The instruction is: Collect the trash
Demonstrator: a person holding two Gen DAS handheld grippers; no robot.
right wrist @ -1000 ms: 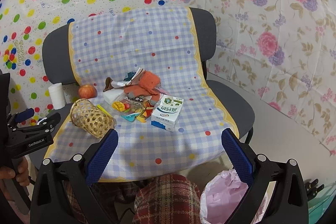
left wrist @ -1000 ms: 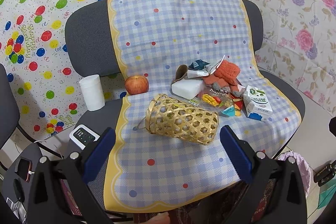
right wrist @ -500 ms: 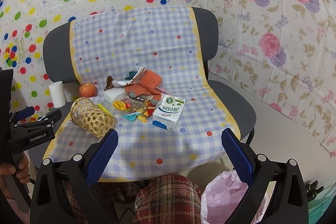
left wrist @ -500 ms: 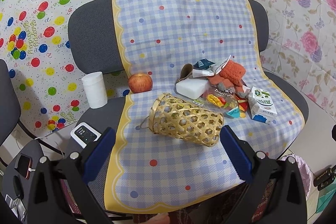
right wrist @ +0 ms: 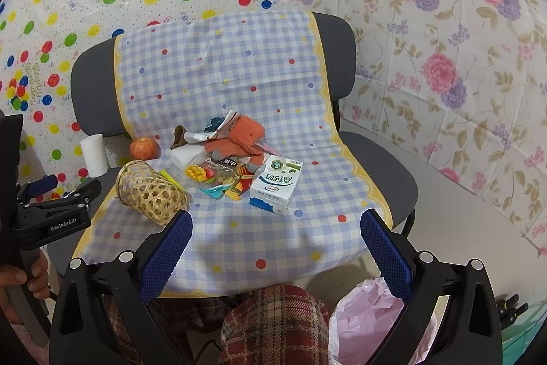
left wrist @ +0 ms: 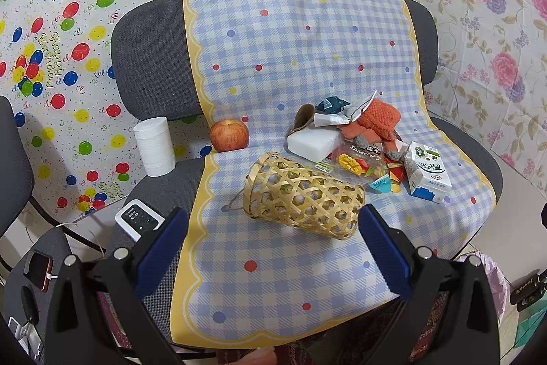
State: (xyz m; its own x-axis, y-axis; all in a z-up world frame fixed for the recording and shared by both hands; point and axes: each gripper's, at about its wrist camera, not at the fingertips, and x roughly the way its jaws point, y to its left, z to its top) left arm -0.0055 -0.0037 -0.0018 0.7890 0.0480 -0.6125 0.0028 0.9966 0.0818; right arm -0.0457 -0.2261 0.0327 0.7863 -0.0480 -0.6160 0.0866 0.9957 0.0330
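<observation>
Trash heaped mid-seat on the checked cloth [left wrist: 273, 262]: milk carton [right wrist: 276, 187] at the right edge, dried mango packet [right wrist: 218, 167] and small wrapper scraps [right wrist: 225, 190] just beside it, crumpled paper [left wrist: 336, 118] behind. Likely light and crushable; carton stiff enough for a pinch across its narrow sides, packet slippery, better taken by a free edge.

Left gripper [left wrist: 273, 248] and right gripper [right wrist: 275, 248] both spread wide, holding nothing, short of the pile.

Bamboo basket [left wrist: 301, 197] lying on its side, blocking the left approach. Apple [left wrist: 229, 135], orange knit item [left wrist: 379, 118], white block [left wrist: 311, 144] probably not trash. Pink-lined bin [right wrist: 365, 320] below the seat front.
</observation>
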